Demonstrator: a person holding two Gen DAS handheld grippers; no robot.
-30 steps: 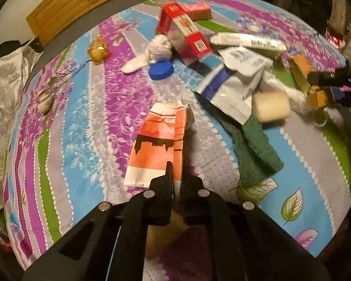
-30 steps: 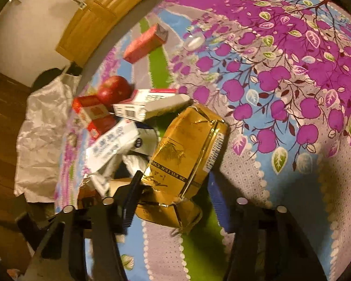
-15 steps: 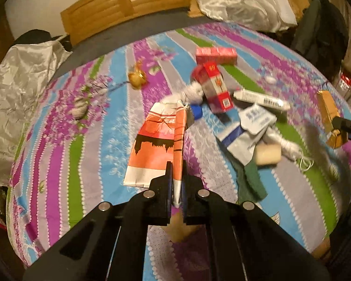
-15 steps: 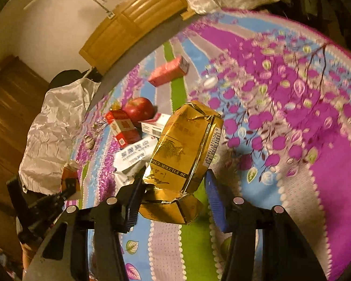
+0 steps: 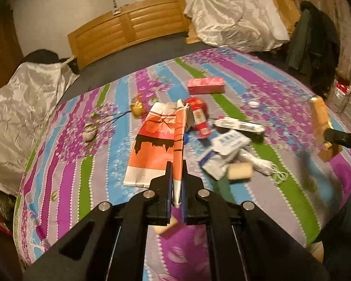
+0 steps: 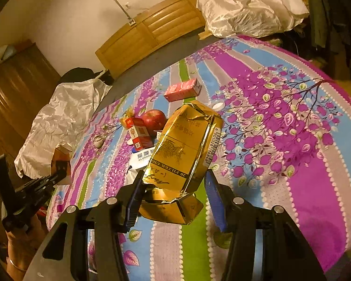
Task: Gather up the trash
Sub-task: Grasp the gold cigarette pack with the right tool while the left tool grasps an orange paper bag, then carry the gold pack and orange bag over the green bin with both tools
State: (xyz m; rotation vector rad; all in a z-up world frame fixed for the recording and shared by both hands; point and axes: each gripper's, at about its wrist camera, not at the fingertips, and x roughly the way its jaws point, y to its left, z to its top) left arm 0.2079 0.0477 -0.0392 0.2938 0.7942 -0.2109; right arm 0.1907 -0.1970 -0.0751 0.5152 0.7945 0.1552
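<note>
Both claws are loaded, so the coming move turns on where the load has to go, and no bin or bag for trash shows in either view. The left claw [image 5: 176, 178] is pinched tight on the fold of an orange paper bag [image 5: 156, 140]; the bag's long axis runs straight up the frame from the claw, its far end reaching the middle of the left wrist view and hanging clear of the flowered bedspread [image 5: 65, 154]. The right claw [image 6: 173, 194] stands half wide, its blue pads clamped on a crumpled gold cigarette carton [image 6: 187, 149], whose long axis tilts up and slightly right from the claw to the centre of the right wrist view.

The rest of the trash lies beyond both claws on the bed: a red cigarette pack [image 6: 139, 132], a pink box [image 6: 182, 90], white packets [image 5: 227, 145] and an apple [image 6: 153, 119].

The carton hides most of the pile in the right wrist view. The items at lower right of the left wrist view are blurred, and a tan block under the left claw is too smeared to name.
</note>
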